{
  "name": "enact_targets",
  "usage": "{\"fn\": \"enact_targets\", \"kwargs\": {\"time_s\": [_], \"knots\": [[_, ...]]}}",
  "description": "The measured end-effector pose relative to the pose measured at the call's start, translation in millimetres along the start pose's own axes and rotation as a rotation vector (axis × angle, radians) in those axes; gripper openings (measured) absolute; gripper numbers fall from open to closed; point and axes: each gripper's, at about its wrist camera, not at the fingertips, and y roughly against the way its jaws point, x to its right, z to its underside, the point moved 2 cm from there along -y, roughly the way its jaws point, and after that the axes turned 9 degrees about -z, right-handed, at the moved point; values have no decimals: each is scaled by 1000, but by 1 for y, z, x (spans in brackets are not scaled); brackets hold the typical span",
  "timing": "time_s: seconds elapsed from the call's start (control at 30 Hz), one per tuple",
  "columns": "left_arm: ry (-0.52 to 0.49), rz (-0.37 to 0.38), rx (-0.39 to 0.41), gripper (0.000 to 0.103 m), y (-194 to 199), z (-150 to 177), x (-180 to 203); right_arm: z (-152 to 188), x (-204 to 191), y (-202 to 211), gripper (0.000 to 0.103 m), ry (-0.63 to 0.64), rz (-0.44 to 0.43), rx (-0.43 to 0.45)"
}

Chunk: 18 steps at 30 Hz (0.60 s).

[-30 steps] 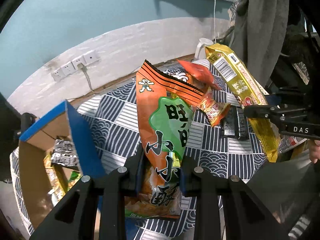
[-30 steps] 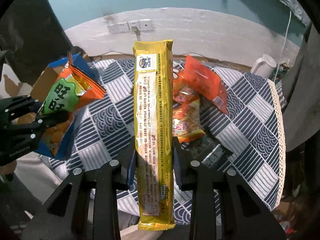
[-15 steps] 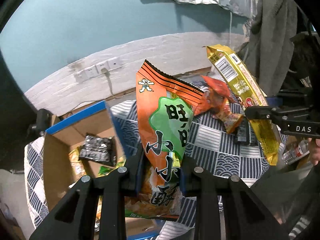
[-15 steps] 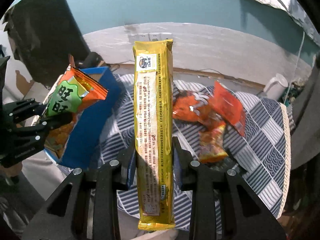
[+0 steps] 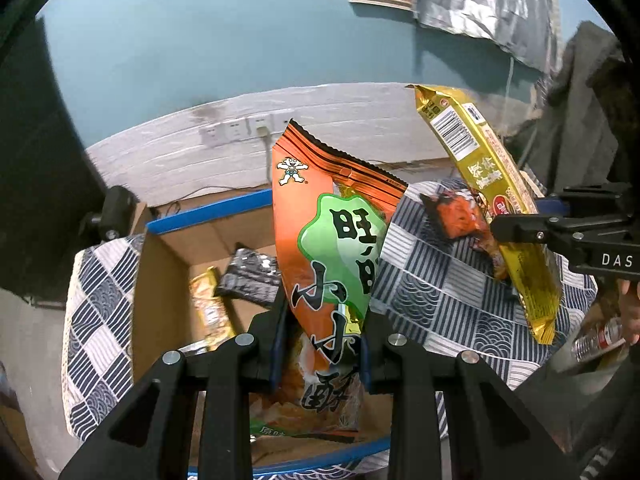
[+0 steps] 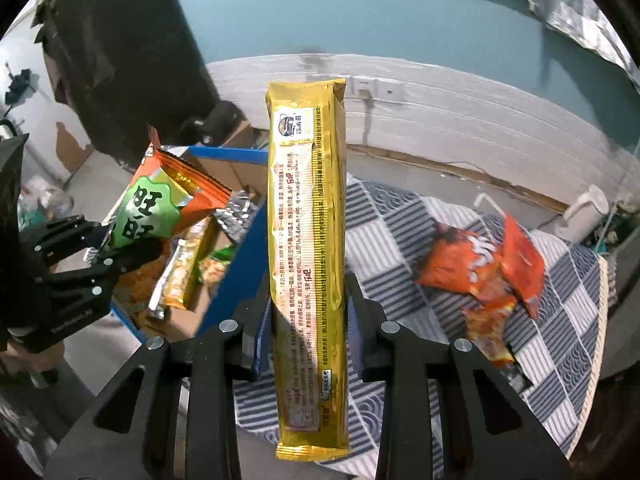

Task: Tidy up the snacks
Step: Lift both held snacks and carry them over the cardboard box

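Left gripper (image 5: 322, 344) grasps the orange bag (image 5: 332, 248); right gripper (image 6: 306, 312) clamps the gold packet (image 6: 308, 240). Both are in transit. Next: release each into the cardboard box (image 5: 168, 264).

A blue-and-white patterned cloth (image 6: 404, 236) is covering the table beneath a teal wall (image 5: 200, 40), where white sockets (image 5: 236, 132) are sitting on a pale band and a cable is trailing down. A white kettle (image 6: 586, 214) is standing at the far edge; grey clothing (image 5: 576, 120) is hanging nearby.
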Motion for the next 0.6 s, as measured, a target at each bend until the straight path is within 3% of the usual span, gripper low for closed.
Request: {"fn": "enact_targets", "kwargs": {"time_s": [0.3,0.6], "knots": [[63,-62,-5,28,-14,8,-46,-26,-38,-41,30,41,-50,-43],[134,-100,-73,29,-42,26,-82,-41,-71,-82,30,74,-91,-100]]}}
